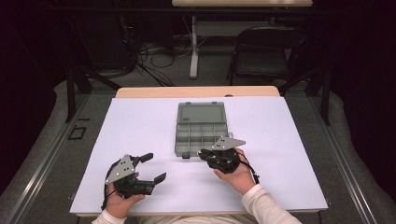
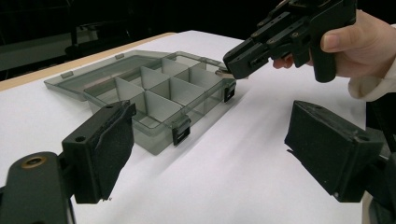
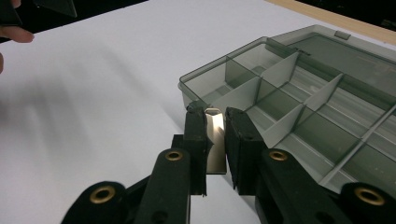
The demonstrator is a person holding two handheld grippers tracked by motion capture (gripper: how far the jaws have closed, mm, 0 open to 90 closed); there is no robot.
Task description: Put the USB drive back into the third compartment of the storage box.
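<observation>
While right tool (image 3: 215, 140) clenches metal piece (image 3: 215, 144), left tool (image 2: 205, 154) gapes over white table (image 1: 140, 140).

The organiser box (image 1: 201, 129) is smoky translucent grey, with grey dividers and black latches (image 2: 181, 132). The small flat piece (image 3: 215, 142) in the right claw (image 3: 215, 122) is pale and silvery. Both claws are matt black with brass-coloured rivets; the left claw (image 1: 153, 167) carries a grey plate. The worktop (image 1: 140, 126) is plain white with a light wood far edge. The sleeves are cream.

Black left gripper (image 1: 156, 167), black right gripper (image 1: 203, 153), grey three-cornered plates, brass-ringed screws, white sleeves (image 1: 261, 205)
</observation>
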